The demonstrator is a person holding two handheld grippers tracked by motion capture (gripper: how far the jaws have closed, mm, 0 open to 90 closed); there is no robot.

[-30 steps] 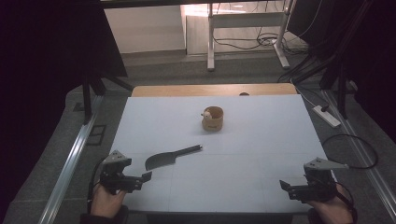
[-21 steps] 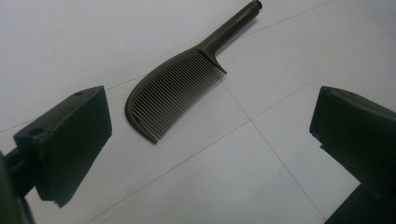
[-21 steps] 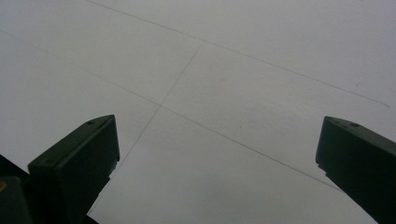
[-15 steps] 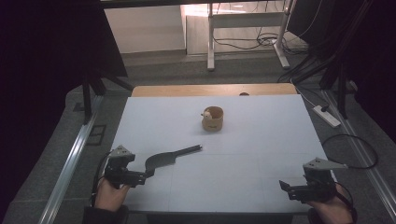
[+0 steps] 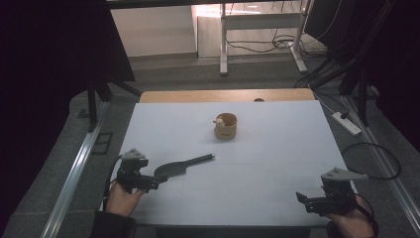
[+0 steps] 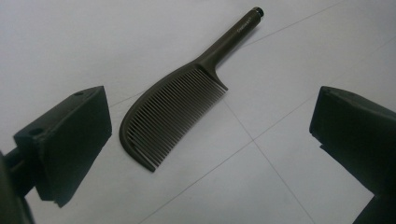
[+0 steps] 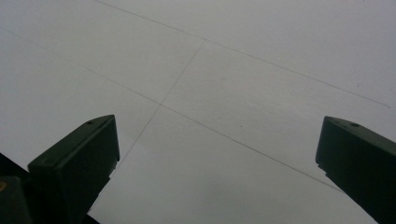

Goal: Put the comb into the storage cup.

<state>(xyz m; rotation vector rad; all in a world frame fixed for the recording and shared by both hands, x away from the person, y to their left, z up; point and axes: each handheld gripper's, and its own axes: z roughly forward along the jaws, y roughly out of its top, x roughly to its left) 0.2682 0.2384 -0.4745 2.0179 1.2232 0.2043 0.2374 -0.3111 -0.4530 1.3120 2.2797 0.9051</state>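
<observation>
Now the left gripper sits low at the near left of the white worktop, its fingers spread wide apart and holding nothing. Just ahead of them lies a dark comb, flat on the worktop, its toothed head nearest the gripper and its straight handle pointing away toward the middle. In the left gripper view the comb's curved back faces the left finger, the teeth face the right one, and neither finger touches it. In the high view the comb lies just beside the gripper's tips. Farther back, near the worktop's centre, stands a small brown cup, well apart from the comb. The right gripper rests at the near right corner, its fingers likewise wide apart over bare worktop.
</observation>
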